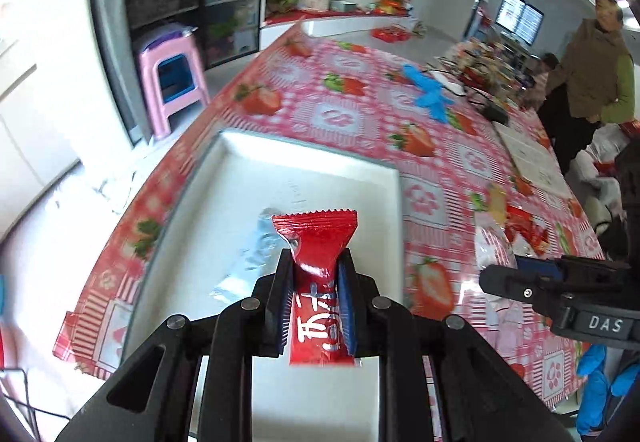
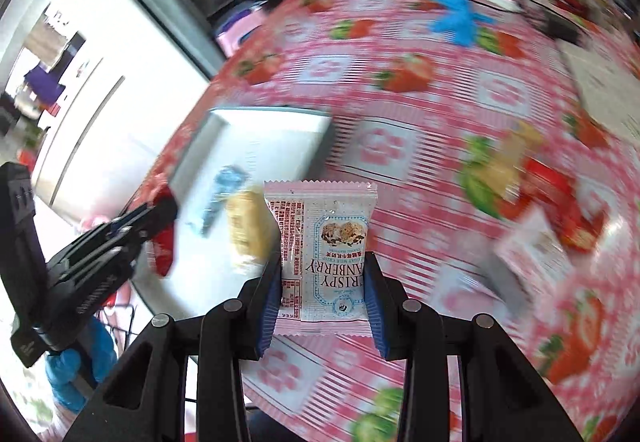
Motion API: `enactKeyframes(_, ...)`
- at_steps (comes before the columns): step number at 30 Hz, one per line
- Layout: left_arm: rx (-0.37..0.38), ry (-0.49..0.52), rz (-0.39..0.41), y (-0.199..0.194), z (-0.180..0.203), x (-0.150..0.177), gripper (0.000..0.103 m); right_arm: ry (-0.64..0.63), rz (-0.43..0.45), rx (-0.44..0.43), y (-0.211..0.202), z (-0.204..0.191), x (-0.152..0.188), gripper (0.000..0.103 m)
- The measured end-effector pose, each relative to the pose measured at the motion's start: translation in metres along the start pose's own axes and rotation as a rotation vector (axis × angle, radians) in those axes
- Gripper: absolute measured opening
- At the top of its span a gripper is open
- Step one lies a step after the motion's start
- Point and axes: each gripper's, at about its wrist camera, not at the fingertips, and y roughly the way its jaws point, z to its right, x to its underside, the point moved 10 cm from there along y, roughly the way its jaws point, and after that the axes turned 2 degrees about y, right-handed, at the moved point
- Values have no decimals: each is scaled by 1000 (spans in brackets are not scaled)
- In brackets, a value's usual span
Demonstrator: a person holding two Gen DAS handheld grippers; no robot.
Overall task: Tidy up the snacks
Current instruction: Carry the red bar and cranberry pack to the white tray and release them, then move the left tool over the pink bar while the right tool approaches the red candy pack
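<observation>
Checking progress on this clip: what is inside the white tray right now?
In the white tray lies a blue-silver wrapper; the right wrist view also shows a yellow snack. The left gripper and its red packet cover the tray's near part.

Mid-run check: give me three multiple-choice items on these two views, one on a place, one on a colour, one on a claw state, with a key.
1. The silver-blue packet lies:
A. in the white tray
B. on the pink stool
C. on the floor

2. The left claw's snack is:
A. green
B. red
C. yellow

3. The right claw is:
A. open, empty
B. shut on nothing
C. shut on the cranberry packet

Key: 1 A, it rests on the tray floor. 2 B, red wrapper, white characters. 3 C, both pads press the packet's sides.
</observation>
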Motion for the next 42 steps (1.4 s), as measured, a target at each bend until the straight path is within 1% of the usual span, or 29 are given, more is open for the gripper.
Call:
enactKeyframes(4, -19, -29, -41, 15, -22, 14, 23, -58, -34, -16, 23, -33, -11, 40)
enactKeyframes(8, -17, -64, -73, 27, -37, 25, 22, -84, -63, -24, 44, -57, -17, 40)
enactKeyframes(14, -23, -66, -114, 43, -43, 40, 23, -98, -110, -13, 69, -71, -20, 40)
enactKeyframes(16, -33, -69, -126, 46, -44, 44, 37, -104, -121, -4, 74, -72, -19, 40)
enactKeyframes(17, -38, -70, -128, 46, -44, 44, 56, -104, -130, -3, 76, -71, -18, 41)
enactKeyframes(18, -45, -70, -125, 45, -44, 44, 70, -100, -135, -5, 77, -69, -17, 47)
enactKeyframes(19, -51, -64, -108, 42, -42, 42, 73, -95, -133, -6, 76, -67, -16, 65)
enactKeyframes(20, -52, -56, -97, 39, -41, 40, 75, -83, -119, 2, 72, -61, -16, 77)
enactKeyframes(21, -55, -42, -90, 37, -38, 37, 76, -71, -101, 14, 68, -54, -18, 97)
enactKeyframes(22, -60, -27, -86, 35, -34, 35, 76, -55, -79, 29, 63, -45, -19, 102)
enactKeyframes(25, -48, 28, -70, 26, -11, 28, 76, 2, -63, 55, 50, -9, -19, 102)
enactKeyframes(27, -31, 69, -53, 21, 8, 25, 79, 54, -43, 85, 37, 23, -18, 102)
enactKeyframes(30, 10, 155, -44, 15, 49, 25, 81, 128, -5, 159, 14, 82, -12, 102)
enactKeyframes(34, 91, 279, -91, 26, 124, 40, 83, 252, 14, 271, -14, 168, 7, 102)
enactKeyframes(35, 98, 298, -101, 29, 136, 44, 83, 276, 16, 287, -19, 182, 11, 102)
enactKeyframes(37, 131, 340, -142, 44, 172, 58, 83, 331, 23, 315, -31, 217, 24, 102)
enactKeyframes(39, 172, 356, -177, 56, 198, 67, 83, 364, 23, 329, -38, 238, 34, 102)
enactKeyframes(40, 180, 365, -194, 62, 210, 72, 83, 377, 21, 335, -40, 247, 39, 102)
enactKeyframes(42, 158, 387, -215, 74, 227, 80, 83, 392, 22, 343, -45, 261, 47, 102)
